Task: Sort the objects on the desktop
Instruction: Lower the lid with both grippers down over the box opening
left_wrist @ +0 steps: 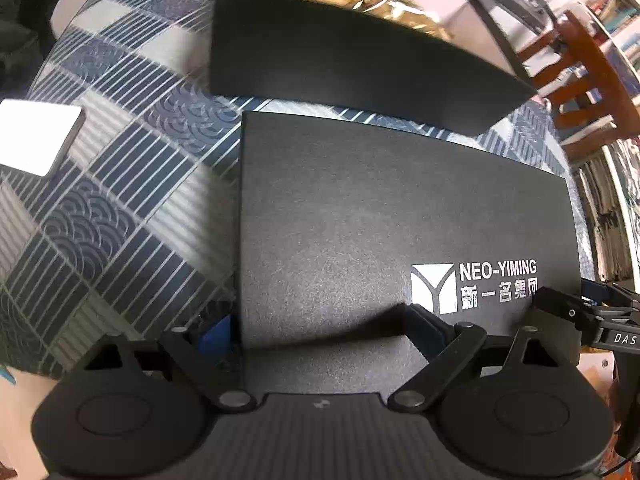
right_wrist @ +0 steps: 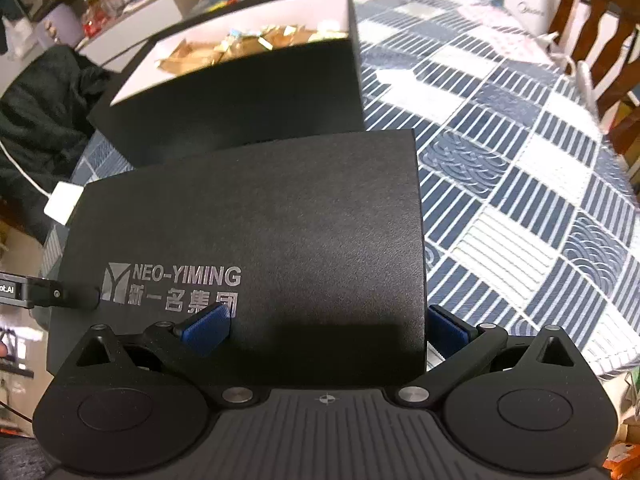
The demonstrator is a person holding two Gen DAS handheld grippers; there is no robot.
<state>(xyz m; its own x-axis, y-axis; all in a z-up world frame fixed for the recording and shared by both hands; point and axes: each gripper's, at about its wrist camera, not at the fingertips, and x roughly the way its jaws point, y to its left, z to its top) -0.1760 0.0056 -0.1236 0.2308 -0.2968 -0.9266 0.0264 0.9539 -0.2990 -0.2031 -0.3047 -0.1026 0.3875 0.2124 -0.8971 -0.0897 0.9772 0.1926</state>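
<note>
A flat black box lid (left_wrist: 380,220) with white NEO-YIMING lettering lies just in front of an open black box (left_wrist: 340,60). My left gripper (left_wrist: 320,332) grips the lid's near left corner, one blue pad under its left edge and one on top. My right gripper (right_wrist: 332,328) grips the lid (right_wrist: 260,220) at its near right corner, one blue pad on top and one at the right edge. The open box (right_wrist: 248,92) has a white inside holding several gold-wrapped items (right_wrist: 248,46).
The table wears a blue and white patterned cloth (right_wrist: 520,168). A white flat device (left_wrist: 36,140) lies left of the lid. A wooden chair (right_wrist: 596,32) stands at the table's far right. A dark jacket (right_wrist: 36,120) and a white charger (right_wrist: 64,202) are on the left.
</note>
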